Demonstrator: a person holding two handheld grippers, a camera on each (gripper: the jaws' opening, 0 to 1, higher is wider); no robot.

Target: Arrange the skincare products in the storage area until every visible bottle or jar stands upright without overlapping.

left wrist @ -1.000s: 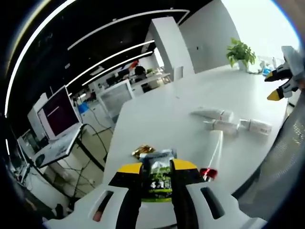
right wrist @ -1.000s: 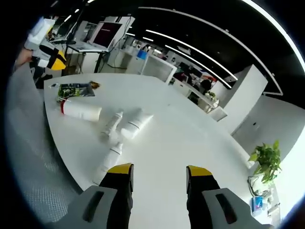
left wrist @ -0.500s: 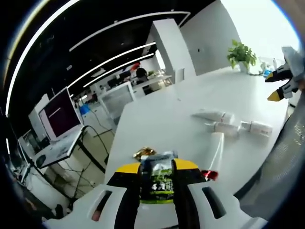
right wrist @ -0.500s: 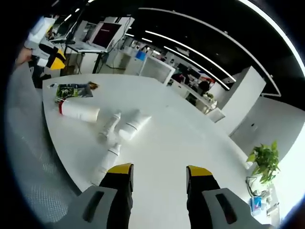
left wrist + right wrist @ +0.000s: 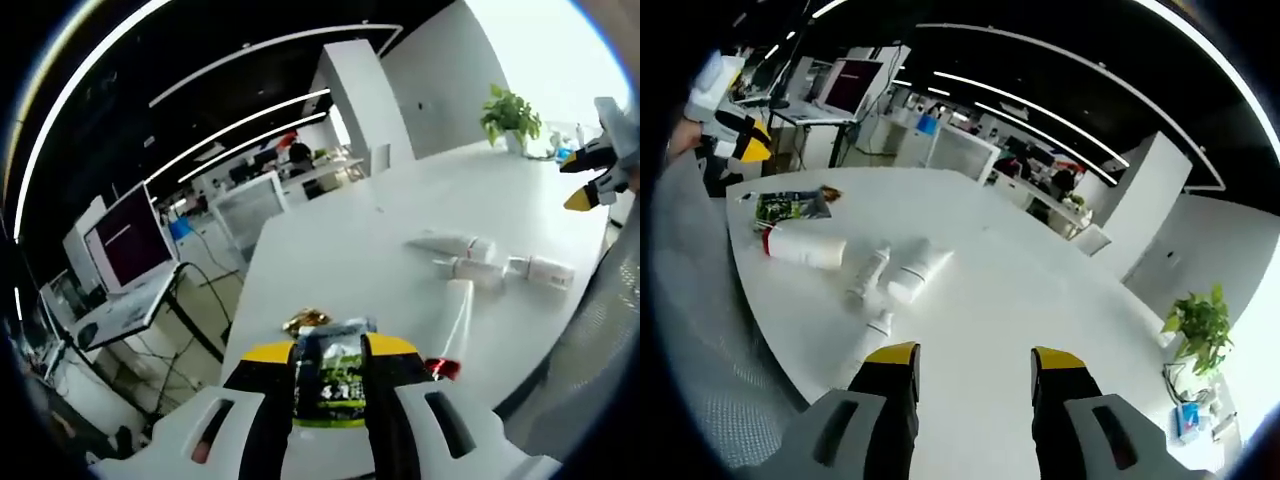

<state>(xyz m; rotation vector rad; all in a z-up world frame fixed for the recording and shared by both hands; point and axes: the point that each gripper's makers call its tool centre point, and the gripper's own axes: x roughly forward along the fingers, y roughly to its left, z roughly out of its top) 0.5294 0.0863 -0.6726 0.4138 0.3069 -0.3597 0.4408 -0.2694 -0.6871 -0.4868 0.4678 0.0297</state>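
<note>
Gripping a green sachet (image 5: 327, 385), the left tongs (image 5: 330, 352) are hovering at the table (image 5: 380, 240) edge beside the red-capped tube (image 5: 452, 322). In the right gripper view, the right tongs (image 5: 969, 357) are hanging wide and empty while four white bottles (image 5: 902, 279) are all lying flat, so basically nothing's upright yet.

1. Open-plan office with a dark ceiling (image 5: 230, 30) crossed by long curved light strips (image 5: 1060, 50)
2. Broad white desk (image 5: 350, 240) in the foreground
3. Potted green plant (image 5: 510, 115) at the desk's far end, near a bright white wall (image 5: 440, 70)
4. Lit monitor (image 5: 125, 240) on a side stand
5. Further workstations (image 5: 940, 135) in the background
</note>
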